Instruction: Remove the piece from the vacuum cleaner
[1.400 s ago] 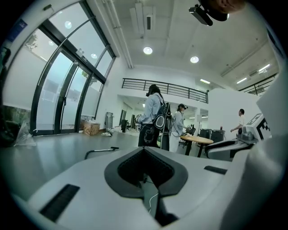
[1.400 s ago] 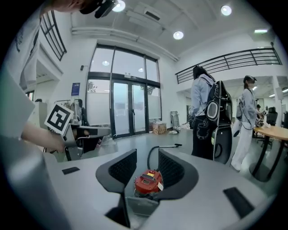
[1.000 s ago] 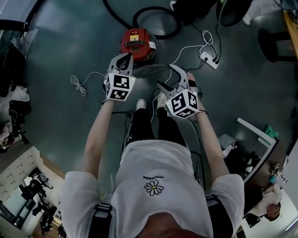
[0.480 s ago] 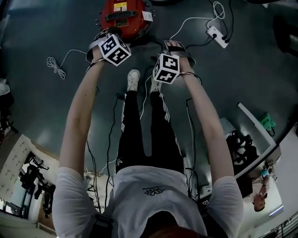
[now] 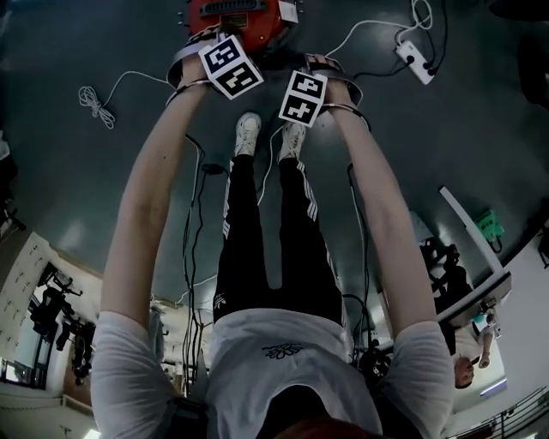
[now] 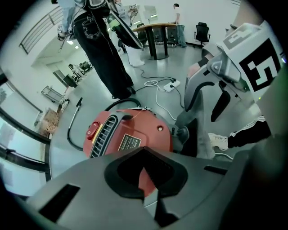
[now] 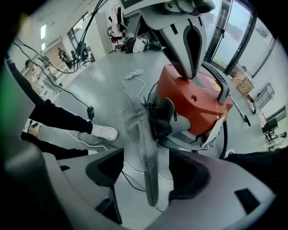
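The red vacuum cleaner (image 5: 233, 12) (image 6: 128, 134) (image 7: 198, 96) stands on the grey floor just past the person's feet. A thin grey mesh piece (image 7: 145, 148) (image 6: 198, 121) stands on edge at its near end, fixed to a dark fitting. My right gripper (image 7: 146, 157) (image 5: 302, 96) is open, with one jaw on each side of this piece and a gap on both sides. My left gripper (image 6: 144, 150) (image 5: 230, 67) is shut and empty, its tip hanging over the vacuum's red top beside the label (image 6: 130, 143).
A white power strip (image 5: 414, 60) with cables lies to the right of the vacuum, a coiled white cable (image 5: 90, 99) to the left. A black hose (image 6: 72, 130) curls behind the vacuum. A person in black trousers (image 6: 103, 49) stands beyond it. White shoes (image 5: 247, 133) are close by.
The person has leaned forward and both grippers have moved out to the vacuum. The right gripper's jaws now straddle the grey mesh piece, and the left gripper is over the red top.
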### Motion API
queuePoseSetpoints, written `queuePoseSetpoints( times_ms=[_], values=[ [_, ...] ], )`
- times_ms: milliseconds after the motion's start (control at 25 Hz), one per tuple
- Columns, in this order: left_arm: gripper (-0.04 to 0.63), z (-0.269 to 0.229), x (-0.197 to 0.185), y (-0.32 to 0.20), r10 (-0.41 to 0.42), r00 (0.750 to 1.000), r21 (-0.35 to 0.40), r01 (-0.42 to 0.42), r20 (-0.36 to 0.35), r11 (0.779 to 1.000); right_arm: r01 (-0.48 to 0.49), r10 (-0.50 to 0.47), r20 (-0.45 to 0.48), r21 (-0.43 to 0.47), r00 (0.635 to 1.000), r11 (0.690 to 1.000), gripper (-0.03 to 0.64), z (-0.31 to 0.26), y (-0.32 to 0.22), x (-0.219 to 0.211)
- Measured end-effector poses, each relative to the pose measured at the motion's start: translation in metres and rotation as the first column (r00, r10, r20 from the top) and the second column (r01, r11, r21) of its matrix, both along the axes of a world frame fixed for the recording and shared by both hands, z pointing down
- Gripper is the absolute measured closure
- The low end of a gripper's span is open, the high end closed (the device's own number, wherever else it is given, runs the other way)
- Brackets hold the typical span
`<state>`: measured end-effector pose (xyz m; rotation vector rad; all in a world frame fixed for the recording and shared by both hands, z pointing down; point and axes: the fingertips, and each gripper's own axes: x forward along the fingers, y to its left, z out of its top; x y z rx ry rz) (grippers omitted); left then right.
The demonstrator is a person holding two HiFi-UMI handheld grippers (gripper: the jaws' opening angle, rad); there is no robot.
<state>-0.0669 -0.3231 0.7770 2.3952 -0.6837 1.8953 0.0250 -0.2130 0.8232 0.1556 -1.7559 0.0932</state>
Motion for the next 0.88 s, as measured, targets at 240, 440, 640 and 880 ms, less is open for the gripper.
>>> queuePoseSetpoints(
  times_ms=[240,440,640,880],
  values=[
    [0.592,0.000,0.002,0.003,0.073,0.997,0.045,-0.074,0.021,0.996,0.006,-0.006,-0.047,-0.003,0.999,1.000,0.330,0.015,0.002,0.001],
    [0.594,0.001,0.010,-0.004,0.091,0.996,0.058,-0.092,0.009,0.994,0.063,-0.052,-0.113,0.095,0.992,0.994,0.591,0.020,-0.003,0.003],
    [0.594,0.003,0.014,-0.006,0.076,0.997,0.051,-0.075,-0.008,0.996,0.135,-0.125,-0.091,0.112,0.988,0.985,0.592,0.025,0.043,-0.011],
    [0.594,0.005,0.008,-0.014,0.049,0.999,0.085,-0.048,-0.006,0.995,0.218,-0.200,-0.122,0.166,0.972,0.962,0.592,0.025,0.054,-0.016]
  ],
)
